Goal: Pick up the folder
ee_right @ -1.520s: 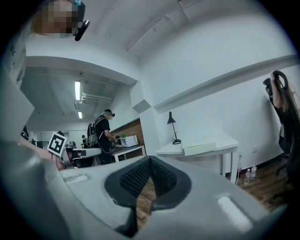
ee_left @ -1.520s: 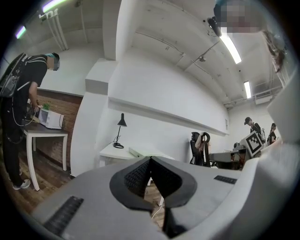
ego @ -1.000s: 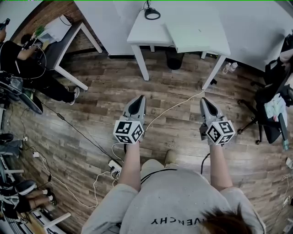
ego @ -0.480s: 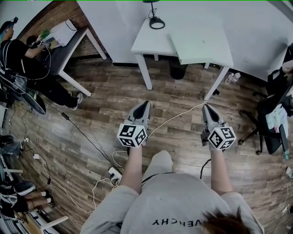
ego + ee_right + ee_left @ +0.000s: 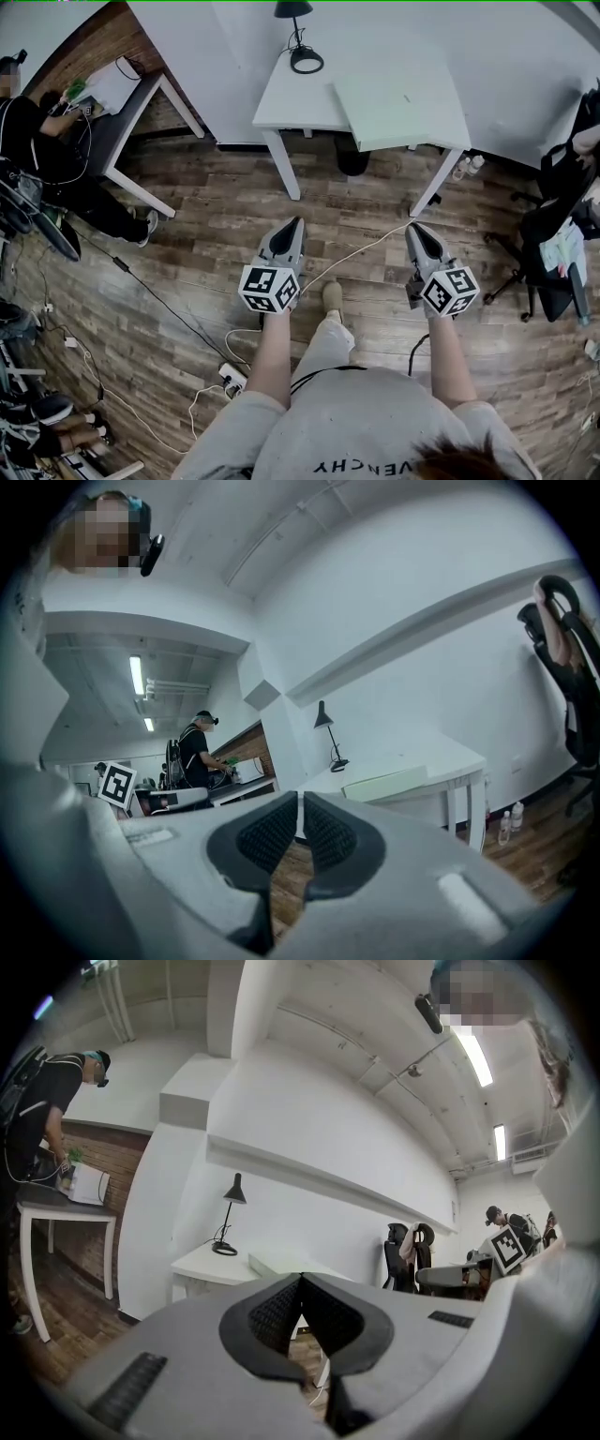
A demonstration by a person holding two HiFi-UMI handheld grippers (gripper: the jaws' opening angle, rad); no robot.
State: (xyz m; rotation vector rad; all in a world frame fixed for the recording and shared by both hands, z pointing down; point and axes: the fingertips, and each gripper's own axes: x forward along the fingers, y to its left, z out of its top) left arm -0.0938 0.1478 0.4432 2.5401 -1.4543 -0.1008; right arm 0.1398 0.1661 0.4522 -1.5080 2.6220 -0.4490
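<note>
The pale green folder (image 5: 398,98) lies flat on the right half of a white table (image 5: 291,94) ahead of me. It also shows in the left gripper view as the folder (image 5: 272,1262) and in the right gripper view as the folder (image 5: 386,784). My left gripper (image 5: 292,225) is held level over the wooden floor, well short of the table, its jaws shut and empty (image 5: 300,1279). My right gripper (image 5: 415,230) is level beside it; its jaws (image 5: 300,797) are just opening to a thin slit with nothing between them.
A black desk lamp (image 5: 298,52) stands at the table's back left. A dark bin (image 5: 353,159) sits under it, with bottles (image 5: 466,167) by the right leg. A white cable (image 5: 366,239) crosses the floor. An office chair (image 5: 553,234) is right; a person at another desk (image 5: 122,94) is left.
I have walked on across the floor toward the white table, one foot now forward. Both grippers came along, still level and side by side. The lamp has come fully into view.
</note>
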